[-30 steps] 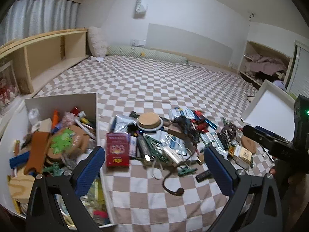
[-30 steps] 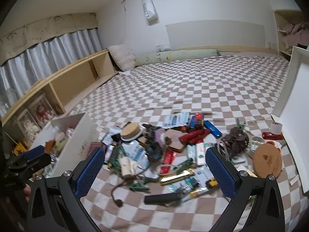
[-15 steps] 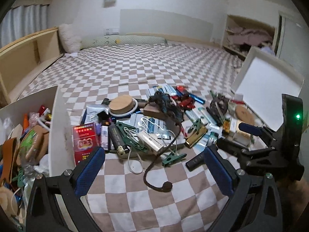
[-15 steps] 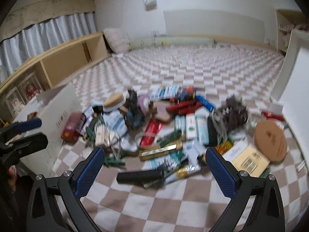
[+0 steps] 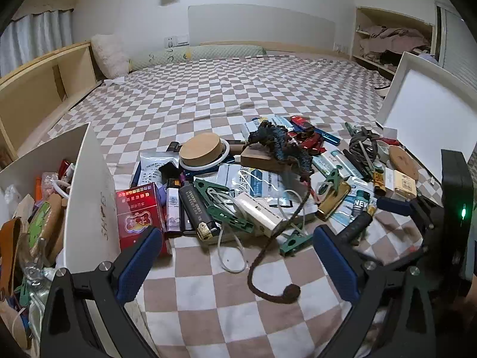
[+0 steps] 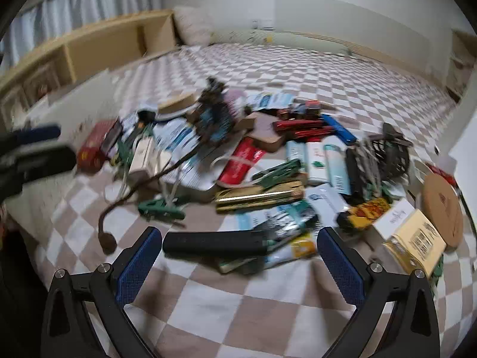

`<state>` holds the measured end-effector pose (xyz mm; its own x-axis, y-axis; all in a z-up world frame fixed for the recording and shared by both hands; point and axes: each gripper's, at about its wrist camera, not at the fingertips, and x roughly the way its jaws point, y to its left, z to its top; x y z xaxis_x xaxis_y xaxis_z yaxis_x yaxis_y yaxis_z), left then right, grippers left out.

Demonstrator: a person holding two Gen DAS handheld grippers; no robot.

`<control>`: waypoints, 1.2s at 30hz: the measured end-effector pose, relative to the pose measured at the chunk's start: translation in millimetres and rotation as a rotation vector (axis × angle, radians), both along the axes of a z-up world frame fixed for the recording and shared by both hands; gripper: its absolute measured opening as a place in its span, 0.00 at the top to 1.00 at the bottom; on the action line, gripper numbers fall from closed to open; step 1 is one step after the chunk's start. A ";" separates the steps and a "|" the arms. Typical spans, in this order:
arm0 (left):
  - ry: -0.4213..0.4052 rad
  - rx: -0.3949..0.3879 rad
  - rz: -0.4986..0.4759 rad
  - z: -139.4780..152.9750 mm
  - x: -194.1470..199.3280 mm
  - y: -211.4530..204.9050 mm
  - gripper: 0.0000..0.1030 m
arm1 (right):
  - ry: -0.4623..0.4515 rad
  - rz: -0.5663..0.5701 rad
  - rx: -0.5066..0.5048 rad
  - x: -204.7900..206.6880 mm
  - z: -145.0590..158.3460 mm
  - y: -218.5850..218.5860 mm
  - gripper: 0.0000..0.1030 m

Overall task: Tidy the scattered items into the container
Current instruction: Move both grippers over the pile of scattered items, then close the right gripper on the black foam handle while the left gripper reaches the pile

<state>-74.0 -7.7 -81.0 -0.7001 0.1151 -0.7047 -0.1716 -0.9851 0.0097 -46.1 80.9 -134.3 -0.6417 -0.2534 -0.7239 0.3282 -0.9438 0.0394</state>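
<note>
A pile of small items lies on the checkered bedcover: a red box (image 5: 138, 211), a cork-topped tin (image 5: 202, 150), a black lighter (image 5: 196, 211), green clips (image 5: 222, 205), a dark cord (image 5: 268, 256). The white container (image 5: 89, 185), holding several items, stands at the left. My left gripper (image 5: 238, 262) is open and empty, low over the cover before the pile. My right gripper (image 6: 238, 262) is open and empty, just short of a black cylinder (image 6: 214, 243); a gold bar (image 6: 259, 197) lies behind it. The right gripper also shows in the left wrist view (image 5: 411, 208).
A white lid (image 5: 429, 113) leans at the right of the pile, with a cork disc (image 6: 442, 208) and a yellow box (image 6: 414, 238) near it. Wooden shelves (image 5: 35, 89) run along the left. The left gripper's fingers (image 6: 38, 149) show at the left of the right wrist view.
Both grippers have come lower and closer to the pile. The right one has moved in on the black cylinder. The left one has swung right, away from the container.
</note>
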 end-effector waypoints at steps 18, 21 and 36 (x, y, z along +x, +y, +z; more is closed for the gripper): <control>-0.051 0.028 -0.051 -26.1 -22.4 4.3 0.24 | -0.010 -0.005 -0.004 -1.3 -6.2 8.9 0.68; -0.063 0.039 -0.068 -30.5 -23.9 9.3 0.30 | -0.032 -0.016 -0.069 -1.0 -5.0 20.8 0.69; -0.070 0.102 -0.039 -35.9 -33.7 -2.6 0.40 | -0.130 0.010 -0.272 5.3 -2.8 35.8 0.81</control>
<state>-107.7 -10.3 -116.9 -0.6434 0.2148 -0.7348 -0.2065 -0.9730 -0.1036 -40.8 116.8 -137.1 -0.5447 -0.4551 -0.7044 0.3128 -0.8896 0.3328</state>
